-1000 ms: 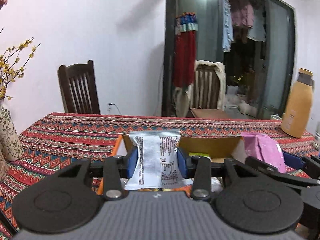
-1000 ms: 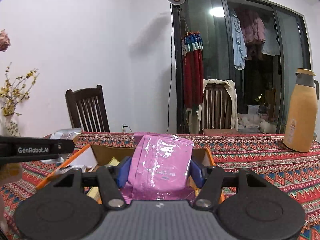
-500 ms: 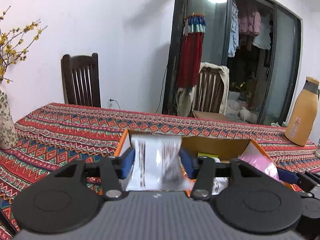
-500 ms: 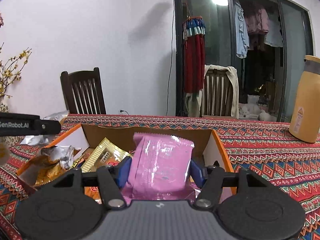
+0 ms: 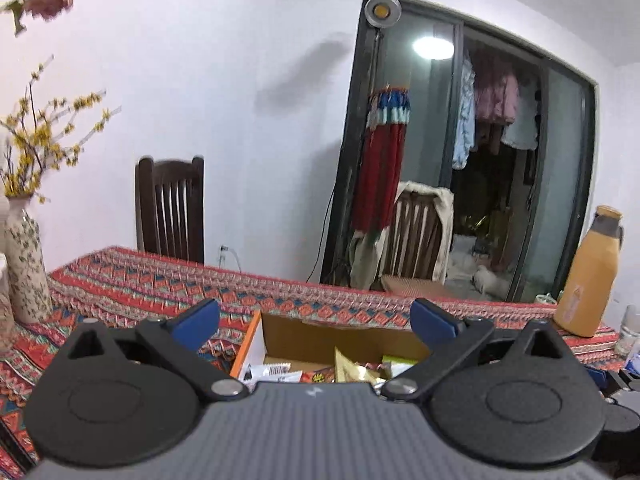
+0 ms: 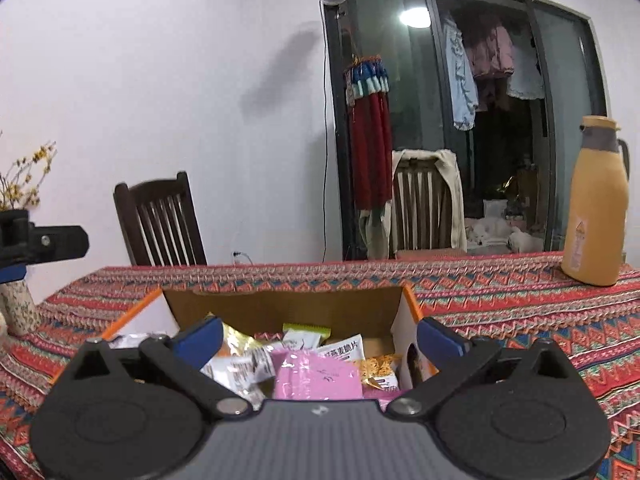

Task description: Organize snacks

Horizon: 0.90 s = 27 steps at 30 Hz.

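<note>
Your left gripper (image 5: 315, 322) and right gripper (image 6: 319, 339) have just opened their jaws wide, holding nothing. The pink packet (image 6: 318, 378) and white packet (image 6: 240, 372) lie below them in the box (image 6: 280, 308).

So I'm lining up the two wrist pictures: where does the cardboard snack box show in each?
Left wrist: cardboard snack box low centre, between the open tool tips.
Right wrist: box low centre, snacks inside.
Shared landmark: tan flask at right on the patterned tablecloth.

Even indoor light, ceiling lamp (image 5: 433, 47) glare, fisheye bending, slight blur
</note>
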Each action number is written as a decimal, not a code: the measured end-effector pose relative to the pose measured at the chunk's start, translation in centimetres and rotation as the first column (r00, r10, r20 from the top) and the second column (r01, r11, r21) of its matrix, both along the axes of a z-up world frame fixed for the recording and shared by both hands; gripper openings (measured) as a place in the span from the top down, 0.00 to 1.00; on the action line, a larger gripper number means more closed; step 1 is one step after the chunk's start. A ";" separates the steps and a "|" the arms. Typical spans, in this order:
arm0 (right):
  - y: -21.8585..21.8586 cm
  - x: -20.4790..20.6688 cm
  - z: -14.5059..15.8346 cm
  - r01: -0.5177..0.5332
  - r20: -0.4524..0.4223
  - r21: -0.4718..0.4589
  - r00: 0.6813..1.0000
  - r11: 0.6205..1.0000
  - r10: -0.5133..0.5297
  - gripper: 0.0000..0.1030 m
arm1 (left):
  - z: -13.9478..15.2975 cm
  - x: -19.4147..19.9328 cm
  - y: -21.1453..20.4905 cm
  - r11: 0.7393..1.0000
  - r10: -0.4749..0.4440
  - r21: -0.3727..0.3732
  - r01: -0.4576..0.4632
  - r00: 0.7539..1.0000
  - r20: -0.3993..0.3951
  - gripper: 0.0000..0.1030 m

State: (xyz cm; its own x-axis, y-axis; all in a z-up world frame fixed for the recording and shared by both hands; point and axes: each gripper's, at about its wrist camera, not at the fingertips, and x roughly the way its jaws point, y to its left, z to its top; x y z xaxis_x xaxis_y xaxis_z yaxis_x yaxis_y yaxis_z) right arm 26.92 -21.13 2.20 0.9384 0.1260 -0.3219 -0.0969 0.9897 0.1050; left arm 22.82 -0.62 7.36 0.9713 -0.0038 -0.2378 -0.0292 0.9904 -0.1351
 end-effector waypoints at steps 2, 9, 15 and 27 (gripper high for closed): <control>-0.1 -1.5 0.7 -0.002 0.018 0.002 1.000 1.000 0.002 0.00 | 0.6 -1.4 0.1 1.000 -0.012 0.011 0.012 1.000 0.016 0.00; -0.4 -8.0 1.7 -0.015 0.054 -0.013 0.998 1.000 0.016 0.00 | 0.8 -7.3 0.6 0.996 -0.073 0.049 0.071 0.997 0.037 0.00; -0.7 -13.4 0.6 -0.009 0.030 -0.022 0.999 1.000 0.009 0.00 | -1.2 -11.3 1.0 0.992 -0.108 0.061 0.108 0.994 -0.008 0.00; -1.1 -19.1 -3.5 0.000 -0.092 -0.023 0.996 1.000 -0.002 0.00 | -6.3 -15.6 1.8 0.984 -0.155 0.061 0.166 0.976 -0.150 0.00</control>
